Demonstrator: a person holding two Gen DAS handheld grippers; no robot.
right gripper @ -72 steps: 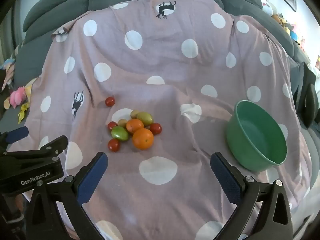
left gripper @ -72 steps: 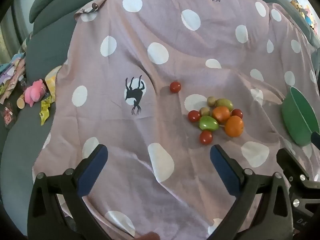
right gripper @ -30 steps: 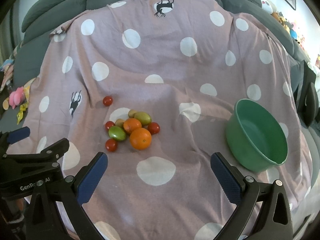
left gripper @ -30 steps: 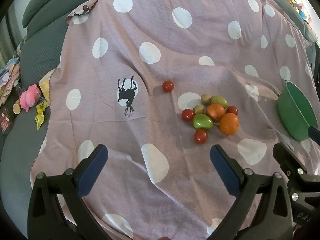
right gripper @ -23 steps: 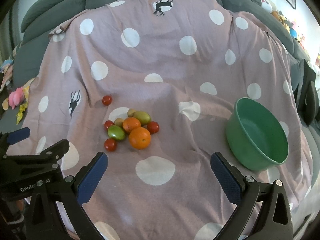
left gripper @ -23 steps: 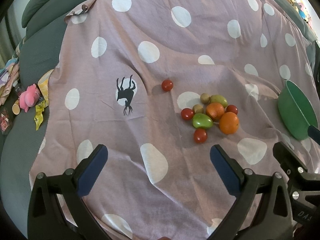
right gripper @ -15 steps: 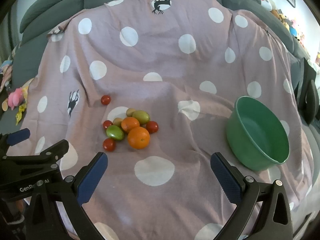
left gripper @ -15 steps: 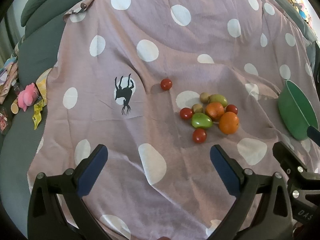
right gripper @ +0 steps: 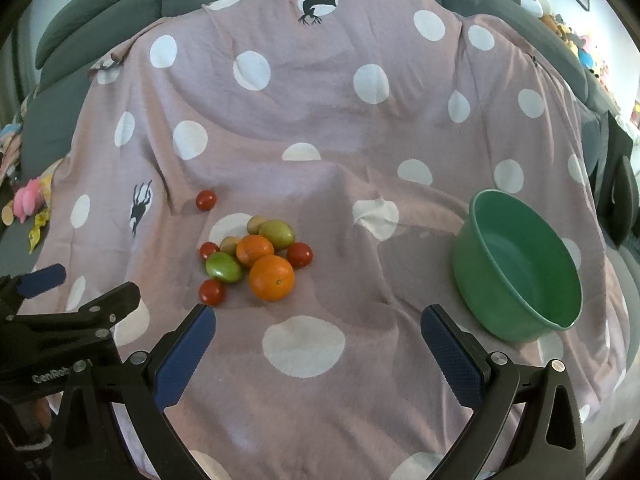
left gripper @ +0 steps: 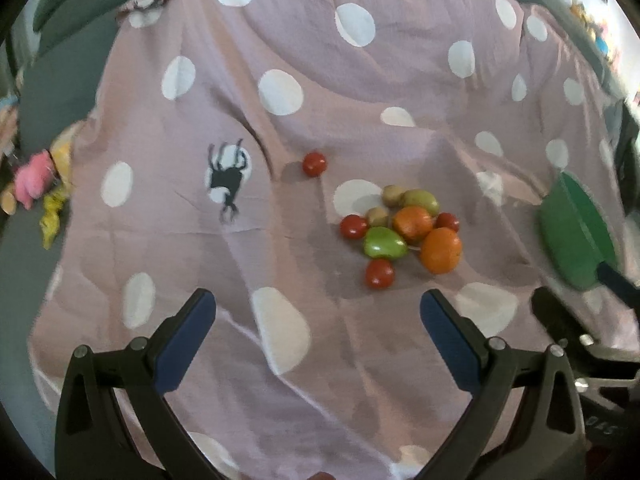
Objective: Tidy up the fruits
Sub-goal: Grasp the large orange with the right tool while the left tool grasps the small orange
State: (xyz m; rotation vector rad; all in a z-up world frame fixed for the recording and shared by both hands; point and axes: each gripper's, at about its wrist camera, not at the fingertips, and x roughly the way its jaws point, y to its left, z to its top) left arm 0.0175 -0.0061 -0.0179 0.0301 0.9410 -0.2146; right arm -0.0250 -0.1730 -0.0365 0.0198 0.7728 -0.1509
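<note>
One mauve blanket point(right gripper: 320, 128) with white dots and black deer prints, draped over a grey sofa point(right gripper: 100, 4). One green bowl point(right gripper: 520, 268), upright on the blanket, well to the right of the fruit. Two hand-held grippers: right gripper point(right gripper: 318, 330) with blue-padded jaws spread wide, holding nothing, above the blanket near the fruit; left gripper point(left gripper: 318, 316) likewise spread and holding nothing. One fruit cluster on the blanket: large orange point(right gripper: 272, 278) at the near edge, smaller orange point(right gripper: 255, 251) touching it, green fruit point(right gripper: 224, 267) to the left, yellow-green fruit point(right gripper: 277, 234) behind. One lone red tomato point(right gripper: 206, 200), apart, behind and left of the cluster.
</note>
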